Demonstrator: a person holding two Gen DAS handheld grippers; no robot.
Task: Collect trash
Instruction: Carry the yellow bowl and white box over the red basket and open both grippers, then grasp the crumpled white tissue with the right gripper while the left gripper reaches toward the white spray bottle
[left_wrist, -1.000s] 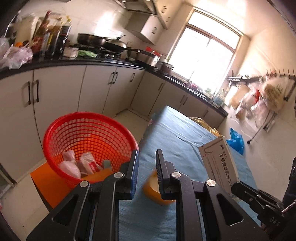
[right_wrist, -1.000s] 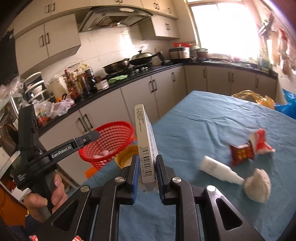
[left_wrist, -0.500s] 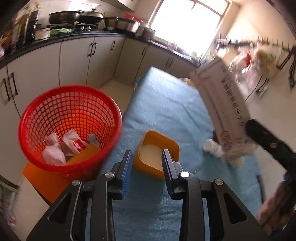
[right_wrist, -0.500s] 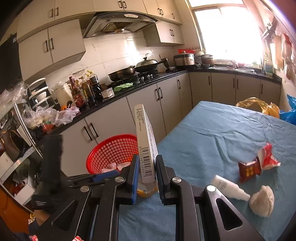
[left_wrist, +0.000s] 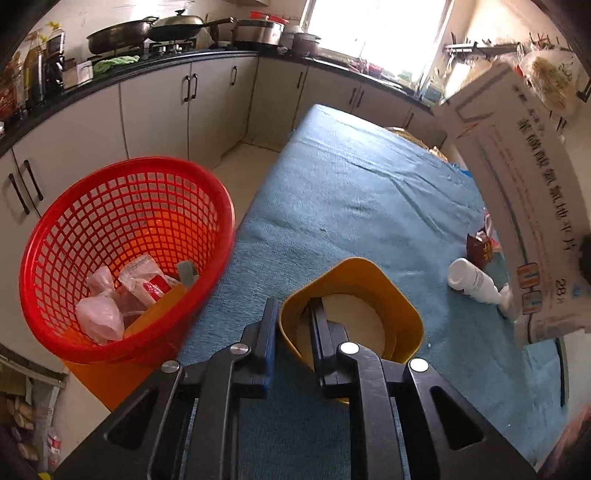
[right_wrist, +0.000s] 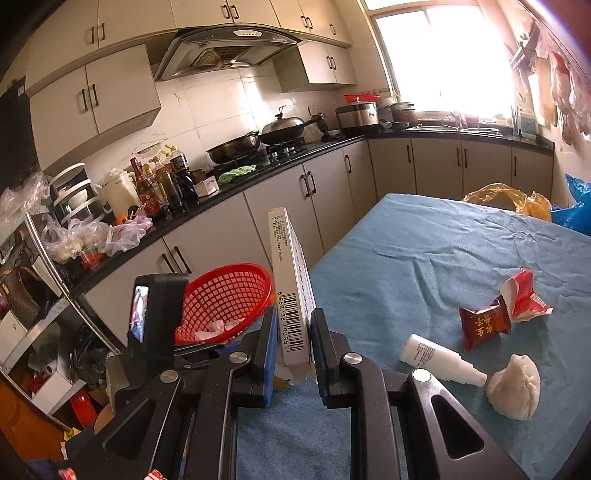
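Left wrist view: left gripper (left_wrist: 293, 325) closing on the near wall of a yellow cup (left_wrist: 351, 306), one finger outside, the other inside; pad contact hard to judge. Cup standing on the blue tablecloth (left_wrist: 340, 206) at the table's near edge, mouth up. Red basket (left_wrist: 122, 258) just left of the table, holding crumpled bags and wrappers. Right of the cup, a white bottle (left_wrist: 474, 282) lying on its side, long axis running left to right, cap end to the right. Behind it a dark red wrapper (left_wrist: 480, 251). Large white box (left_wrist: 517, 192) at the right edge, raised over the table, long axis running from upper left down to lower right.

Right wrist view: right gripper (right_wrist: 293, 341) clamped on the box (right_wrist: 290, 295), gripped at its lower end, narrow barcode side facing the camera, long axis upright, top leaning slightly left. Basket (right_wrist: 225, 302) behind and left of the box. On the cloth (right_wrist: 424, 251) to the right: bottle (right_wrist: 439, 358) lying with its nozzle toward the lower right, beside a pale lump (right_wrist: 515, 387); dark red wrapper (right_wrist: 484, 325) and a torn red-and-white wrapper (right_wrist: 522, 297) further back.
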